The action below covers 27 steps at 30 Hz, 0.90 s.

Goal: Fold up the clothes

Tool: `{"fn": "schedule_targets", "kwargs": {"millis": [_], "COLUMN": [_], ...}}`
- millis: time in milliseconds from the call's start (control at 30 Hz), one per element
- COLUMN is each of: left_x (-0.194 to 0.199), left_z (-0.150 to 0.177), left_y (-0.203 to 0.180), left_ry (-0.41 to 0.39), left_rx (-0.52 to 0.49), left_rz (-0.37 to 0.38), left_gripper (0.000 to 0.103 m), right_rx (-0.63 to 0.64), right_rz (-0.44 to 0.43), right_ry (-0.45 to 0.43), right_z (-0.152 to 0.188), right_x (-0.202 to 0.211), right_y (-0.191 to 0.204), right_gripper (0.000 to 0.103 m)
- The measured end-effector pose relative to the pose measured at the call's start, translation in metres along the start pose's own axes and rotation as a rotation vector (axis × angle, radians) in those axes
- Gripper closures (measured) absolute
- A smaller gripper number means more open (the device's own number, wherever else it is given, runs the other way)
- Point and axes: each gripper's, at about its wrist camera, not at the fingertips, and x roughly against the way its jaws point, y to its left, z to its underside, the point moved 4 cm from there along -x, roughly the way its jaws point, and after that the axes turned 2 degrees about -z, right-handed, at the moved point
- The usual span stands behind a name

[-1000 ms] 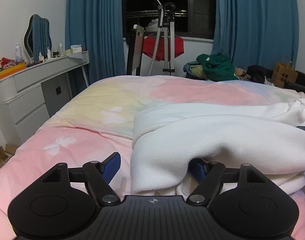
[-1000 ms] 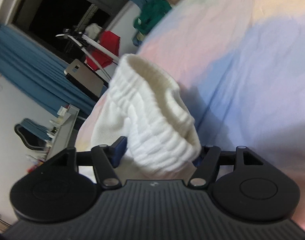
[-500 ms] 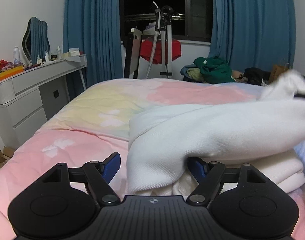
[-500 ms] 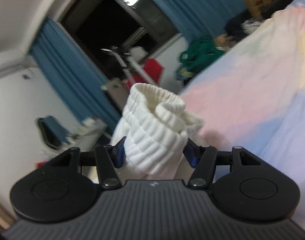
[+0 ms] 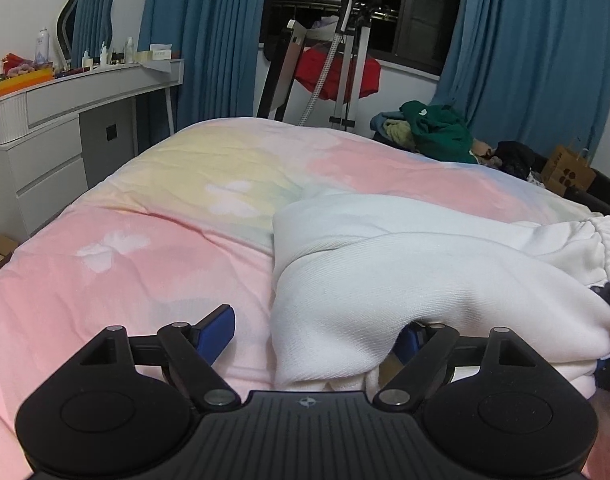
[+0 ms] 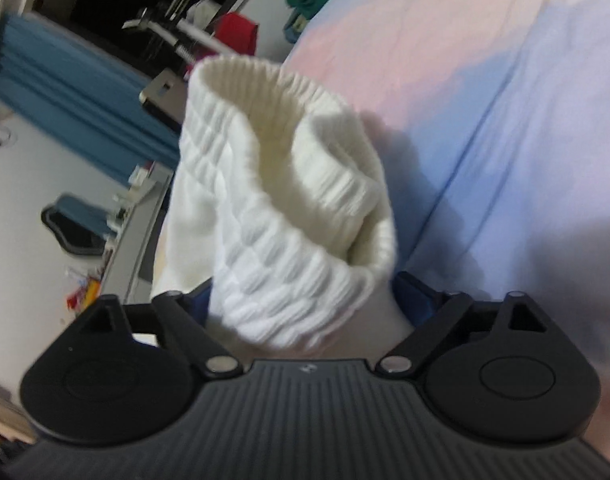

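Left wrist view: the left gripper [image 5: 319, 330] has its jaws spread wide over the bed [image 5: 145, 248], a fold of the white garment [image 5: 385, 292] draped across its right finger while the left finger is bare. Beyond the bed stand a white dresser [image 5: 65, 120], a drying rack [image 5: 345, 60] and blue curtains [image 5: 525, 60]; a green clothes pile [image 5: 437, 132] lies beside its far edge. The right gripper [image 6: 301, 304] is spread around the garment's ribbed waistband [image 6: 281, 200], which rises above the bed and blocks the dresser behind; whether it pinches is unclear.
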Motion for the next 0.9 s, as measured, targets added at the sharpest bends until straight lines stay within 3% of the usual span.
{"fn": "schedule_targets", "kwargs": {"millis": [233, 300, 367, 500, 600, 633, 733, 900], "left_x": [-0.003, -0.001, 0.002, 0.019, 0.027, 0.029, 0.002, -0.055], "left_z": [-0.001, -0.006, -0.012, -0.027, -0.036, -0.039, -0.037, -0.023], "left_y": [0.0, 0.001, 0.003, 0.019, 0.04, 0.048, 0.056, 0.055], "left_ry": [0.025, 0.058, 0.102, 0.143, 0.125, 0.117, 0.208, 0.333], "left_rx": [0.016, 0.007, 0.006, 0.055, 0.186, 0.24, 0.364, 0.455], "left_rz": [0.005, 0.024, 0.06, 0.194, 0.309, 0.351, 0.425, 0.436], "left_gripper": [0.019, 0.019, 0.019, 0.019, 0.012, 0.004, 0.001, 0.001], "right_rx": [0.022, 0.042, 0.062, 0.035, 0.045, 0.049, 0.067, 0.105], "right_rz": [-0.035, -0.012, 0.016, 0.034, 0.042, 0.044, 0.044, 0.021], "right_ry": [0.021, 0.02, 0.013, -0.005, -0.028, -0.037, -0.06, -0.1], "right_z": [0.001, 0.003, 0.004, 0.004, 0.002, 0.002, 0.002, 0.0], "right_x": [-0.015, -0.013, -0.009, -0.003, 0.0, 0.001, 0.004, 0.012], "right_y": [0.004, 0.008, 0.011, 0.013, 0.019, 0.021, 0.027, 0.036], "right_gripper": [0.009, 0.015, 0.028, 0.038, 0.043, 0.044, 0.046, 0.047]}}
